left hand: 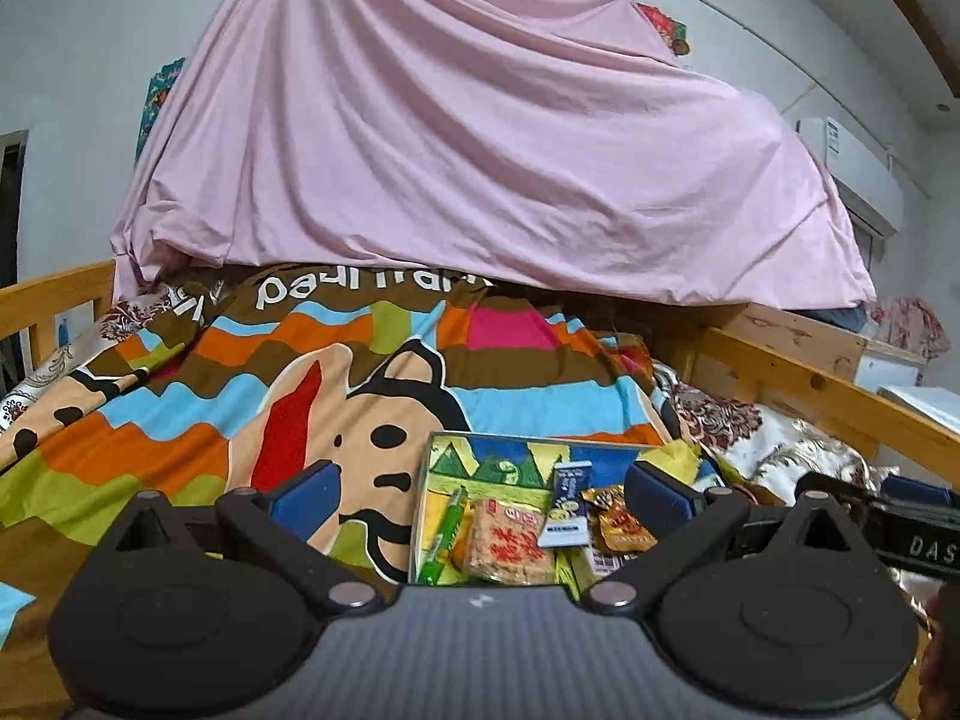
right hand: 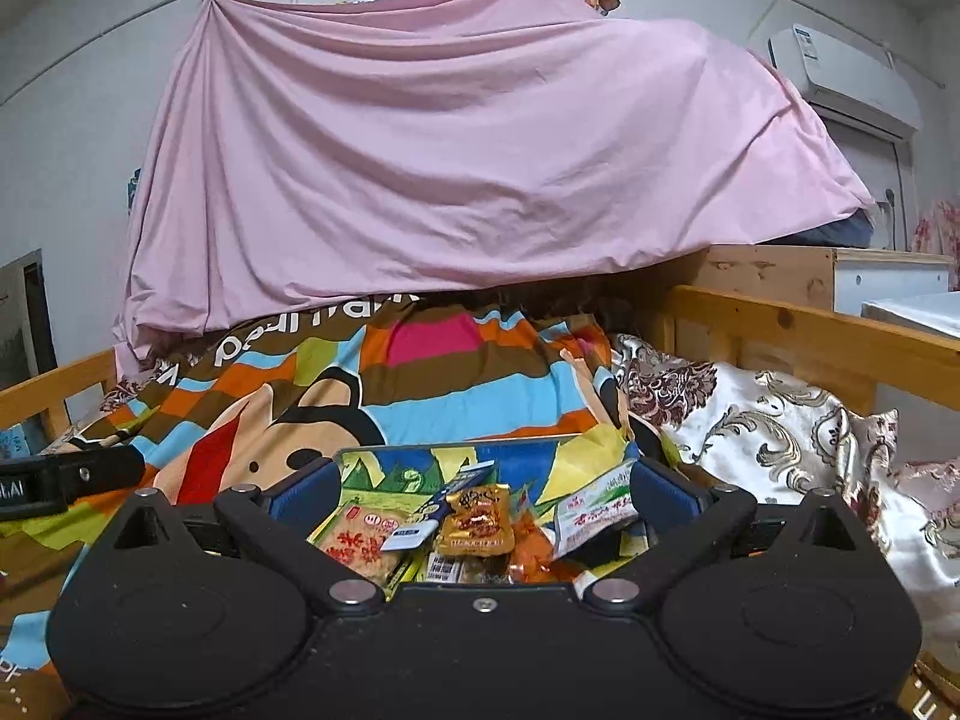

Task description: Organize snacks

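A shallow box [left hand: 438, 450] with a colourful painted bottom lies on the bed and holds several snack packets: a green stick packet [left hand: 444, 534], a tan rice-cracker packet [left hand: 509, 546], a dark blue and white packet [left hand: 567, 504] and an orange-brown packet [left hand: 621, 519]. My left gripper [left hand: 480, 495] is open and empty, just in front of the box. In the right wrist view the box [right hand: 384, 456] shows the cracker packet [right hand: 360, 546], the blue packet [right hand: 441, 507], the orange-brown packet [right hand: 477, 522] and a white and green packet [right hand: 597, 507]. My right gripper [right hand: 480, 489] is open and empty over the box's near end.
A cartoon-print quilt [left hand: 300, 396] covers the bed. A pink sheet [left hand: 468, 144] hangs over the far end. Wooden rails [left hand: 828, 384] run along both sides. A floral cushion [right hand: 780, 420] lies at the right. The other gripper [left hand: 900, 534] shows at the right edge.
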### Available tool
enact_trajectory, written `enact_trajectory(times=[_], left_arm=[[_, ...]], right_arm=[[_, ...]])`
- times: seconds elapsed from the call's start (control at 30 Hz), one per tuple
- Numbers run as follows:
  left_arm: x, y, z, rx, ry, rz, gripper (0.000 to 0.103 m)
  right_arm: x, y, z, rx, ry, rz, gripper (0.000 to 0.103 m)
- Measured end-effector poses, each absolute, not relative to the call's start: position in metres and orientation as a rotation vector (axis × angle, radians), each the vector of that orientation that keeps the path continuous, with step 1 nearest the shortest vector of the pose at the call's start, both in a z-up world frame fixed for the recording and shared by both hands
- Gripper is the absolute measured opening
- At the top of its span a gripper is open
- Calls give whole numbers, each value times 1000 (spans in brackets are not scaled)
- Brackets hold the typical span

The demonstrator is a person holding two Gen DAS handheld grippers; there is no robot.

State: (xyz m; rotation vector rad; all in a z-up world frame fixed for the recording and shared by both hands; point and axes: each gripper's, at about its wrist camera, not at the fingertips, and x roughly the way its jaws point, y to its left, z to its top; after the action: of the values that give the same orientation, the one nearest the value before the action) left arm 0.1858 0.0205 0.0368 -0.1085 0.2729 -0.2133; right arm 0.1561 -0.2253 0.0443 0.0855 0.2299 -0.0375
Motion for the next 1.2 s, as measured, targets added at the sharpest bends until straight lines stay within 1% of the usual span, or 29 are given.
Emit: enact_trajectory(times=[0.2, 0.37, 0.73, 1.2], left_arm=[[159, 16, 28, -105, 248, -138, 103], [149, 21, 22, -133, 281, -135, 103], [120, 12, -3, -59, 354, -136, 103], [98, 3, -14, -34, 383, -147, 103]], right_arm=[[135, -225, 37, 49, 251, -27, 102], [118, -228, 28, 44, 286, -30, 102], [85, -225, 16, 5, 327, -29, 102], [64, -229, 7, 10, 370, -82, 102]])
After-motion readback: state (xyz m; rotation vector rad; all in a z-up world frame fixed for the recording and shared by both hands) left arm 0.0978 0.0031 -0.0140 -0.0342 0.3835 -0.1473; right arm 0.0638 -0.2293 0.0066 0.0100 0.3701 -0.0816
